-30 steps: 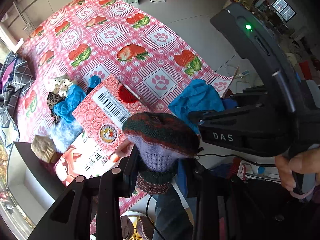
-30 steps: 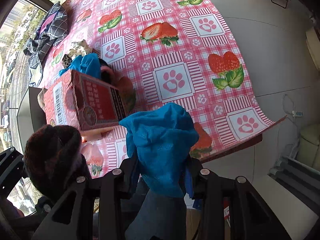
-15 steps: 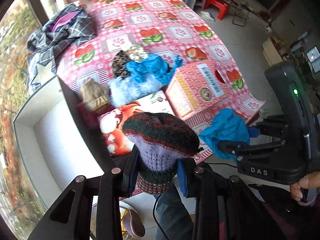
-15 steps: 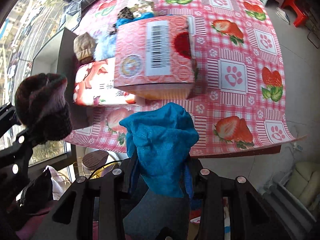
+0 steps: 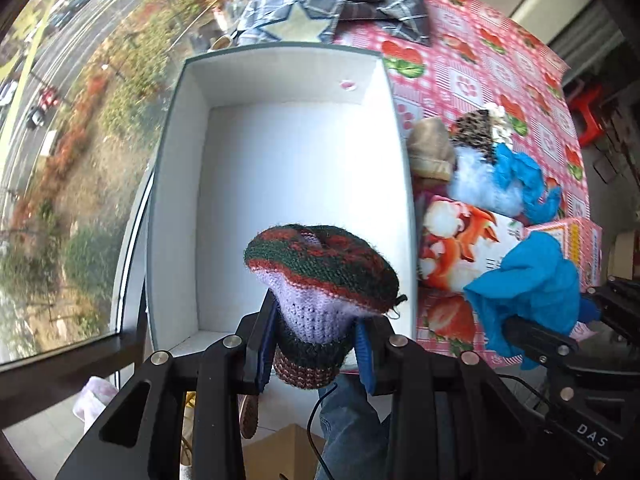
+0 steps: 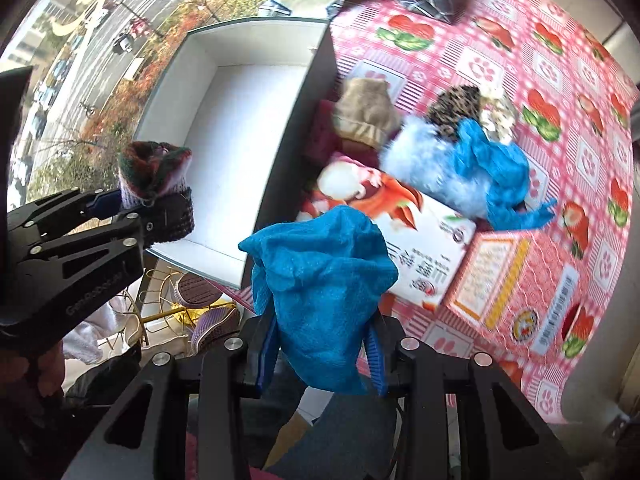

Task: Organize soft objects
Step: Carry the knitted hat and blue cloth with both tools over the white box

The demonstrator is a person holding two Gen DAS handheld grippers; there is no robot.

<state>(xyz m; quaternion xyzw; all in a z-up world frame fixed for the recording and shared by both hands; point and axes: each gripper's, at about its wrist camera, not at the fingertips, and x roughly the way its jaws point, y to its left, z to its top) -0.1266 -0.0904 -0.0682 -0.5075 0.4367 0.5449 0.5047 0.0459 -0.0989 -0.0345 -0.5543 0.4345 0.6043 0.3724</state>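
Note:
My left gripper (image 5: 316, 344) is shut on a knitted hat (image 5: 320, 272), striped red, green and lilac, and holds it above the near end of an open white box (image 5: 280, 176). It also shows in the right wrist view (image 6: 154, 184). My right gripper (image 6: 320, 344) is shut on a blue cloth (image 6: 320, 276) and holds it over the table's near edge, right of the box (image 6: 224, 120). The cloth also shows in the left wrist view (image 5: 532, 284). A pile of soft things lies beside the box: a tan hat (image 6: 366, 114), a pale blue fluffy piece (image 6: 424, 168), another blue cloth (image 6: 492, 168).
A pink cardboard carton (image 6: 516, 280) and a printed white carton (image 6: 404, 228) lie on the strawberry tablecloth (image 6: 540, 80). A plaid garment (image 5: 336, 4) lies beyond the box. A window with a street view is on the left. Shoes (image 6: 208, 312) sit on the floor below.
Both grippers have swung left, from over the pink carton toward the white box. The knitted hat now hangs over the box's near end. Both grips are unchanged.

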